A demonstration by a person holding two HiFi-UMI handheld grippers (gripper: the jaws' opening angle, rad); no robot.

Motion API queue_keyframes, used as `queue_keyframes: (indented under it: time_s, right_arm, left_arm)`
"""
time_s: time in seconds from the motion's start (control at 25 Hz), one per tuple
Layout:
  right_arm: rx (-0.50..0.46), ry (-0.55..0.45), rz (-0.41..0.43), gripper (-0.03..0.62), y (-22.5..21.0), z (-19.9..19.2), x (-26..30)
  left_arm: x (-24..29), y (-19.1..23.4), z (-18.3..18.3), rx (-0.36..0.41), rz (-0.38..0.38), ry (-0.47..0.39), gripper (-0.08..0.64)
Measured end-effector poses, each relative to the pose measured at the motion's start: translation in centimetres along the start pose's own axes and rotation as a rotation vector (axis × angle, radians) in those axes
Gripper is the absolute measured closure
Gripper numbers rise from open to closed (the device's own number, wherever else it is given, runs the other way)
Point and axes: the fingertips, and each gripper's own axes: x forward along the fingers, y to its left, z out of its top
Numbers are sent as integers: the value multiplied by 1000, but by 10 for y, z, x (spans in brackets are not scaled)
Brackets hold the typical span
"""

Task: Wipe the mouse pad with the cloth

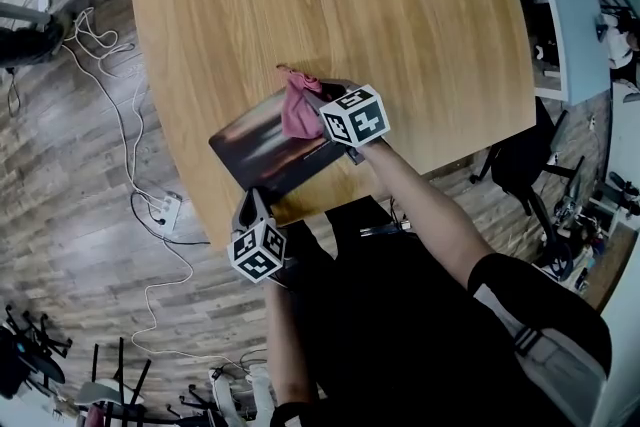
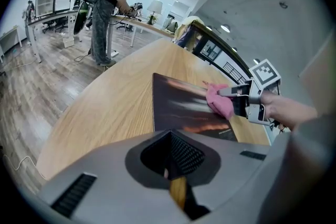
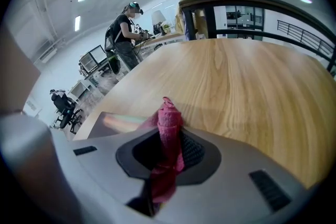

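A dark mouse pad (image 1: 262,147) lies near the front edge of the wooden table (image 1: 330,5). On its far right part rests a pink cloth (image 1: 298,110), with my right gripper (image 1: 318,101) shut on it. In the right gripper view the cloth (image 3: 169,123) stands bunched between the jaws, and the mouse pad (image 3: 113,123) shows to the left. My left gripper (image 1: 255,200) sits at the pad's near corner with its jaws together. Whether it pinches the pad is hidden. The left gripper view looks over the mouse pad (image 2: 178,107) to the cloth (image 2: 220,102) and the right gripper (image 2: 236,94).
White cables and a power strip (image 1: 162,211) lie on the floor to the left. An office chair (image 1: 520,160) and a white desk (image 1: 575,25) stand to the right. A person (image 2: 107,13) works at a far desk.
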Motion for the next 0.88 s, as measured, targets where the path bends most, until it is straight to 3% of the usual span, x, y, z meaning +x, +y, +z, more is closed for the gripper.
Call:
queue_keyframes:
  time_s: [0.2,0.36,0.48,0.64,0.76,0.88]
  right_arm:
    - [-30,-14,-68,526,-12,-1,-13]
    - [-24,-68,-37,526,3,6,-36]
    - [-36,-110,65,526,47,13,-50]
    - [-83,-136,284,526,135,13,-57]
    - [-53,-112,472,526,197,6,-52]
    - [-26,-52,564,526,232,-12,-26]
  left_arm:
    - [-11,-5,0,46,-34,-13,537]
    - [-15,-7,-7,36,-71,-7,537]
    - [-14,-8,-15,23,-94,1,537]
    - [-13,-8,-23,8,-118,15,537]
    - [-11,-6,-27,-17,-130,18,537]
    - [-12,-5,-27,-24,-139,22,537]
